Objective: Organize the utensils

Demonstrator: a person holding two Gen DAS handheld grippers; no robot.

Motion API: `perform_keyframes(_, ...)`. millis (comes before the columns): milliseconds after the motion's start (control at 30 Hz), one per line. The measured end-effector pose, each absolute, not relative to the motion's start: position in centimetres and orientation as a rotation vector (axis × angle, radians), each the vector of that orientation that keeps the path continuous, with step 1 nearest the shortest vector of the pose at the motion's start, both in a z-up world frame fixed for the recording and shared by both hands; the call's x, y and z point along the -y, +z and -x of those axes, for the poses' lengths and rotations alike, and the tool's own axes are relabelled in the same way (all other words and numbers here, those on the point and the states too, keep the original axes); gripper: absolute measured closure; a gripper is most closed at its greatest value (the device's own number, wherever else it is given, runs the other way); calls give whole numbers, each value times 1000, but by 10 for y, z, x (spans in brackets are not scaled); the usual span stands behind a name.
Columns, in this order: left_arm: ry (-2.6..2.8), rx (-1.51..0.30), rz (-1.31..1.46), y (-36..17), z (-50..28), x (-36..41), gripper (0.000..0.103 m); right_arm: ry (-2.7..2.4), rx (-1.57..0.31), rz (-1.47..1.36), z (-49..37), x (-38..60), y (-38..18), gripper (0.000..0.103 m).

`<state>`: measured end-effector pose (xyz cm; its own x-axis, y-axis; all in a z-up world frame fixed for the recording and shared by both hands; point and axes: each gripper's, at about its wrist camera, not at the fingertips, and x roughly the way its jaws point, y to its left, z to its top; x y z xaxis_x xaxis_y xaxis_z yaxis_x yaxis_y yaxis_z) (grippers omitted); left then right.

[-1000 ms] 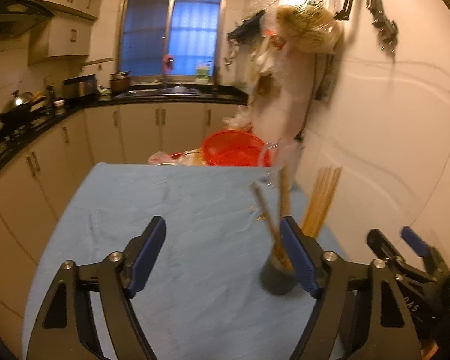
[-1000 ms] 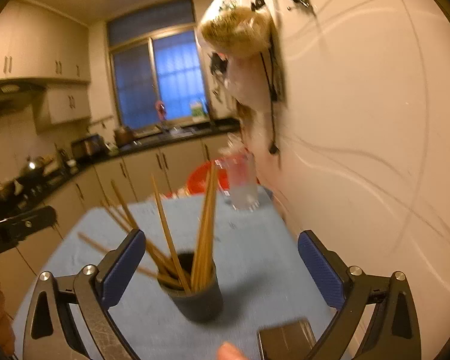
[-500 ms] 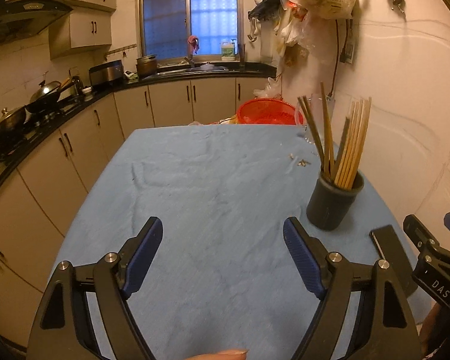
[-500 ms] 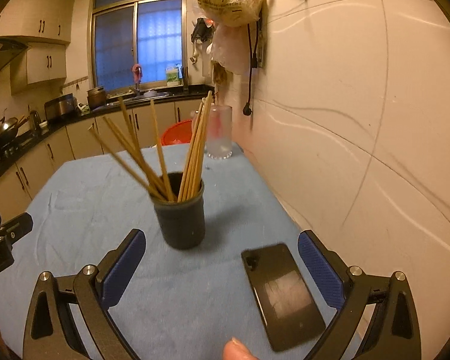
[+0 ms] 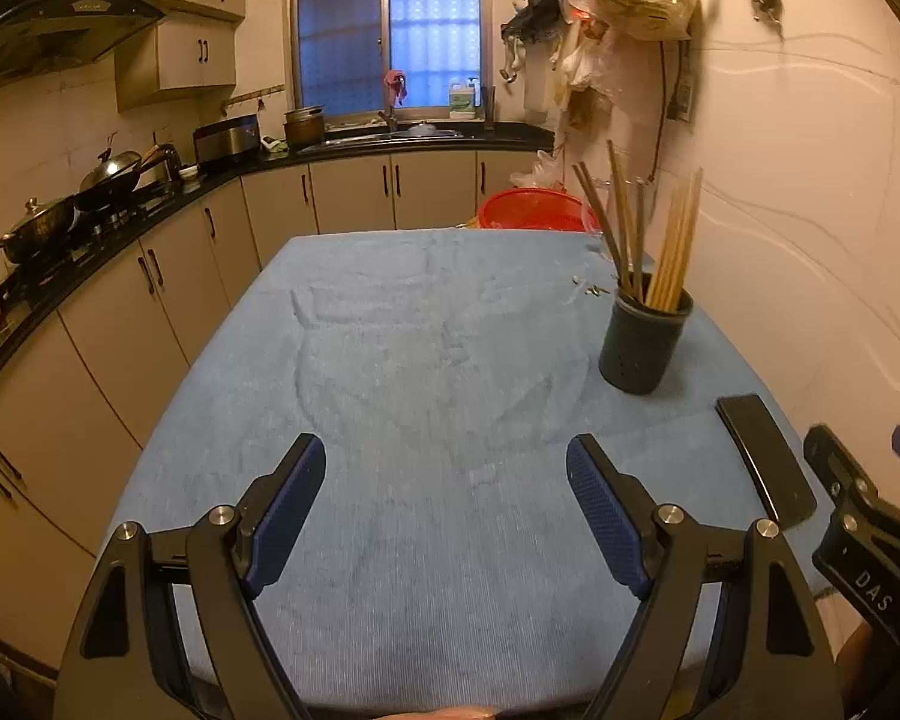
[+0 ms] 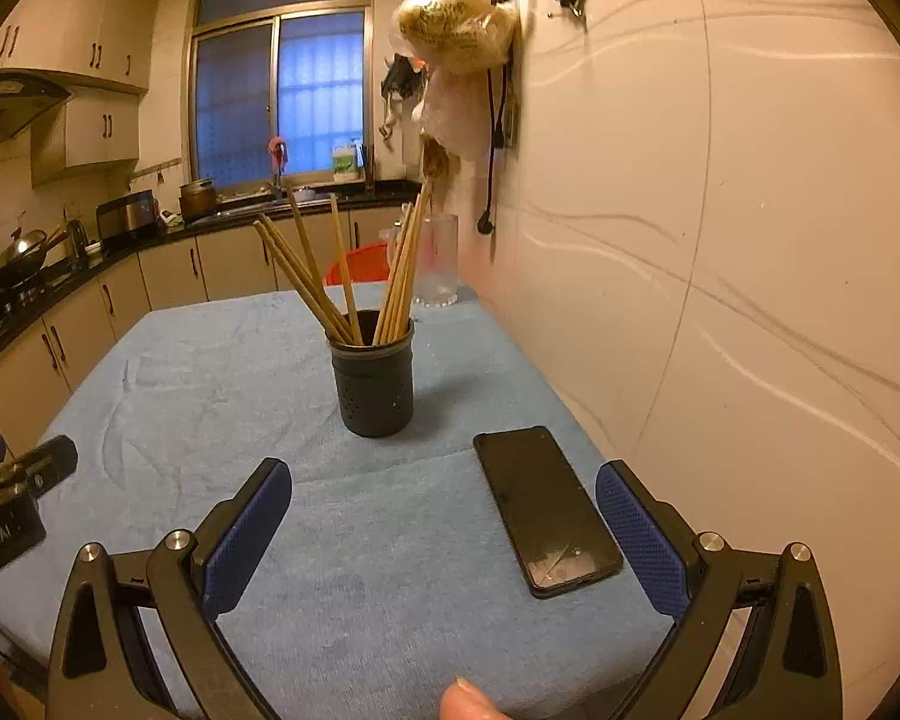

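Chopsticks [image 6: 354, 282]: all those in view stand upright in the dark holder [image 6: 373, 387], fanned into a darker bunch leaning left and a paler bunch leaning right.
Holder position: on the blue tablecloth [image 5: 426, 372], toward the wall side, well apart from both grippers.
Left gripper [image 5: 444, 516]: jaws spread wide, nothing between them, hovering low over bare cloth at the near end of the table.
Right gripper [image 6: 444, 534]: also wide apart and empty, pointed at the holder, with the black phone [image 6: 546, 510] lying flat just inside its right finger.
Done so far: judging by the cloth, no loose chopstick lies anywhere on the table, so the gathering looks complete.
Left to do: little, it seems; perhaps only straightening the splayed sticks.
Uncertain: a few small pale bits [image 5: 588, 288] lie on the cloth just beyond the holder; they are too small to tell whether they are crumbs or something that belongs to the task.
Other things: a clear glass [image 6: 438, 264] and a red colander [image 5: 534, 210] sit at the far edge, untouched.
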<state>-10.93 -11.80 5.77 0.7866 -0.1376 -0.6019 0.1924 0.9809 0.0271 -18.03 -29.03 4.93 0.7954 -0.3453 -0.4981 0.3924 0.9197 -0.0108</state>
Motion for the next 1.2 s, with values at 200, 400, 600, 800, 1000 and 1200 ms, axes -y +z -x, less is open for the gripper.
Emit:
perform_keyframes(200,-190,-664,-100,48,110,124,22,-406,-521,-100,178,291,48,0)
perform_keyframes(400,-174,-688,-84,42,108,117,22,-403,-526,-101,179,288,47,0)
perform_keyframes(600,-161,-695,-72,40,108,113,22,-393,-526,-97,178,286,46,0)
perform_keyframes(800,-168,-706,-81,37,107,116,22,-385,-538,-94,175,285,43,0)
perform_keyframes(1000,-171,-711,-80,36,107,117,22,-377,-546,-94,176,283,42,0)
perform_keyframes(1200,-168,-710,-78,35,107,116,22,-373,-551,-93,175,282,40,0)
